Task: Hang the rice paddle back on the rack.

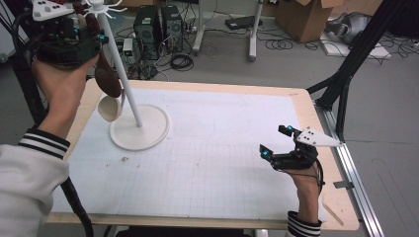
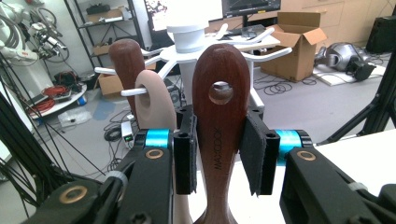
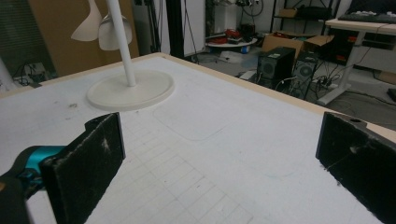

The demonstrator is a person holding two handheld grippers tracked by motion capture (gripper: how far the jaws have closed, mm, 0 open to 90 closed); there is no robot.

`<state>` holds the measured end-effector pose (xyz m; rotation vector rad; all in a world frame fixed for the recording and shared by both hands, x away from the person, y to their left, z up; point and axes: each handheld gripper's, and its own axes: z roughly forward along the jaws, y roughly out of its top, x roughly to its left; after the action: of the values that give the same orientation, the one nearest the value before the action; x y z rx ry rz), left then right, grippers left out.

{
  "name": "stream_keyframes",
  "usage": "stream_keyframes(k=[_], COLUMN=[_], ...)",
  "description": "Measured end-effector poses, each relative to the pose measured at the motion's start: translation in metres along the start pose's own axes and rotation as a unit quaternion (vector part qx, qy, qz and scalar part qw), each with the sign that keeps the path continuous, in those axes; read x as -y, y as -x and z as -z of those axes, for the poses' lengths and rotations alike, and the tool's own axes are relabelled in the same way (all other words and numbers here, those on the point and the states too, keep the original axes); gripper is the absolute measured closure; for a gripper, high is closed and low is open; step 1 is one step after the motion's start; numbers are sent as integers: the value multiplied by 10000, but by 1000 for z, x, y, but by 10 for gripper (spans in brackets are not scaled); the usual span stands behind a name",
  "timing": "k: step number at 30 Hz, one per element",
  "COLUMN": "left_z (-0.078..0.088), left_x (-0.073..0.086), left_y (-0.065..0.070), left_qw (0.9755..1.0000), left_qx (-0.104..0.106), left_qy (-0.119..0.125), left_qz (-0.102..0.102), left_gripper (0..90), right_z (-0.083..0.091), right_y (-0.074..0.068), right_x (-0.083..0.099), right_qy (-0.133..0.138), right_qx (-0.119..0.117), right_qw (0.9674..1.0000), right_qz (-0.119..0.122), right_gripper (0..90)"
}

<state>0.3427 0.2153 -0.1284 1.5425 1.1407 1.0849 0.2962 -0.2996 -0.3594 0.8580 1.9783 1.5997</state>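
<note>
1. The dark wooden spoon (image 2: 219,135) is hanging upright beside the white rack (image 1: 129,94), handle end up and bowl end down, so its long axis is running nearly parallel to the rack's pole.
2. The hole in the handle (image 2: 220,92) is sitting just in front of the rack's top hub, level with the white pegs (image 2: 275,52) that are spreading out from it; whether a peg is passing through the hole I cannot tell.
3. The left gripper (image 2: 218,154) is closing on the spoon's handle below the hole, one black jaw pressing each side, and the person's left hand (image 1: 62,84) is holding it high, next to the rack's top.
4. Two other utensils, a pale one (image 2: 152,105) and a second dark one (image 2: 127,60), are hanging on the rack's pegs just behind the held spoon.
5. The right gripper (image 1: 279,140) is resting low, well apart from the rack on the far side of the white mat (image 1: 212,158), jaws spread wide and gripping nothing.
6. The left hand is clearly the nearer one, so I judge any hooking or unhooking will turn on lining the hole up with a peg.
</note>
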Motion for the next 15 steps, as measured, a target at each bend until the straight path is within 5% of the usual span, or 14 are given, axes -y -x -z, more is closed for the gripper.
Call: stream_keyframes(k=[15], left_z=[-3], left_x=[0], left_y=[-3], left_qw=[10000], left_qx=[-31], left_qy=[-42], left_qz=[5], left_gripper=[680], right_z=[0], right_y=[0], right_x=[0], right_qy=[0], right_qx=[-1], right_qw=[10000], right_qz=[8], right_gripper=[2])
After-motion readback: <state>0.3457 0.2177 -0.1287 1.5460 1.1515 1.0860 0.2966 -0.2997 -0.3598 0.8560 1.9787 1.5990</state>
